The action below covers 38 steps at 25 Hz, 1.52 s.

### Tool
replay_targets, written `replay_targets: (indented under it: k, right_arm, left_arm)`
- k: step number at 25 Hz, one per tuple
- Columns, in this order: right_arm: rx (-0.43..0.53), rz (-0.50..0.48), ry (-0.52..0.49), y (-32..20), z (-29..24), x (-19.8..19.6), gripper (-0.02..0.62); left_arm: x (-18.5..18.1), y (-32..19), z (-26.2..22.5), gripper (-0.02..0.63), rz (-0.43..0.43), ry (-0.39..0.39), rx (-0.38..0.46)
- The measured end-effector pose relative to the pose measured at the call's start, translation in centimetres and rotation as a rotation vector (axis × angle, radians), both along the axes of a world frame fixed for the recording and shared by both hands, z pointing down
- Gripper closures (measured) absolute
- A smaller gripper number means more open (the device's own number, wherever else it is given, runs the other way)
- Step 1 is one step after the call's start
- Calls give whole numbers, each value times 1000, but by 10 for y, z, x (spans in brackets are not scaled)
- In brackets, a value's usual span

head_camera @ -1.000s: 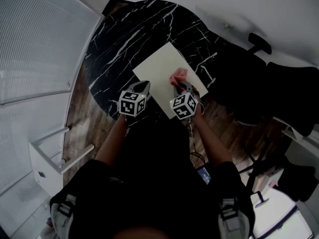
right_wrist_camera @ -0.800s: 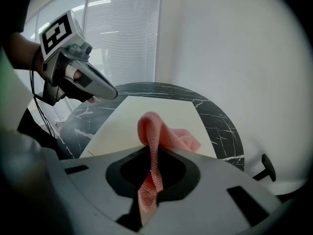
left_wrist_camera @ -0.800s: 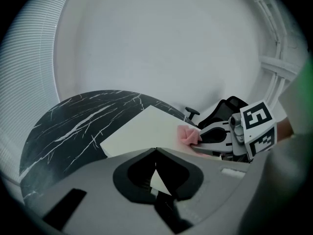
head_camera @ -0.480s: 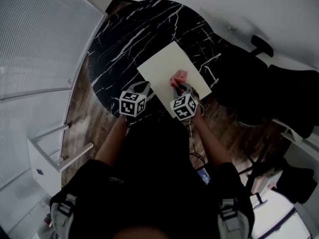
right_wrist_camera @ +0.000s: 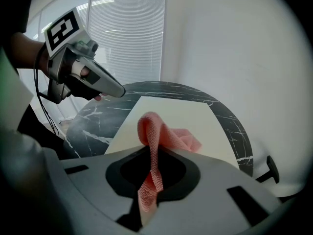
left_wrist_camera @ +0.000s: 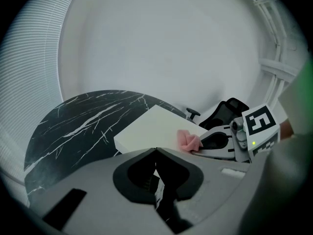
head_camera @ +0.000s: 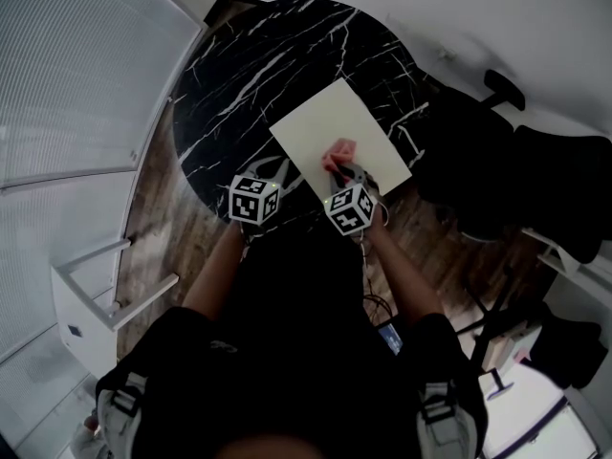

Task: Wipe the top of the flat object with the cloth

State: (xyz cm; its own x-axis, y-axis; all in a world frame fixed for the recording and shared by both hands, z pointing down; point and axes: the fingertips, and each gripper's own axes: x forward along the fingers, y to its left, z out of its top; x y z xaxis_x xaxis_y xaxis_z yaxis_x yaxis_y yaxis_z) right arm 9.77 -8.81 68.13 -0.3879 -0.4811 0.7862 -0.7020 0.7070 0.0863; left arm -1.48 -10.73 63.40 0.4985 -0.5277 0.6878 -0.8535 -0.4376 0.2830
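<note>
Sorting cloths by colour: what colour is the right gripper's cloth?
The cloth is pink; clearest in the right gripper view.

This looks like an office or meeting room. A round black marble table (head_camera: 249,75) with white veins stands on a wood-plank floor (head_camera: 158,228), with black swivel office chairs (head_camera: 564,189) to its right. White slatted blinds (head_camera: 67,75) cover the left side. A plain white wall (head_camera: 459,8) closes the far side.

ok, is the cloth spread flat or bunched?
Bunched: the pink cloth stands in a folded hump on the cream board, its tail pinched in the right gripper.
</note>
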Motion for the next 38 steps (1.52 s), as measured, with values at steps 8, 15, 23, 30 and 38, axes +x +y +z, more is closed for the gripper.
replay_targets:
  k: [8,15,23,30,38]
  right_arm:
    - [-9,-11,7,9,1,-15,578]
    - [-20,-21,1,19,2,-34,578]
    - [-20,-8,1,28,4,-53,578]
    - [-26,9,5,37,6,-75,578]
    - [37,110,34,28,-13,-85,578]
  left_arm:
    - [-21,8,1,606,-21,5,1]
    - [-34,15,1,606,-20,13,2]
    - [-54,19,0,606,-8,15,8]
    - [-70,22,2,606,29,19,12]
    - [-73,7,-18,606,72,64,72]
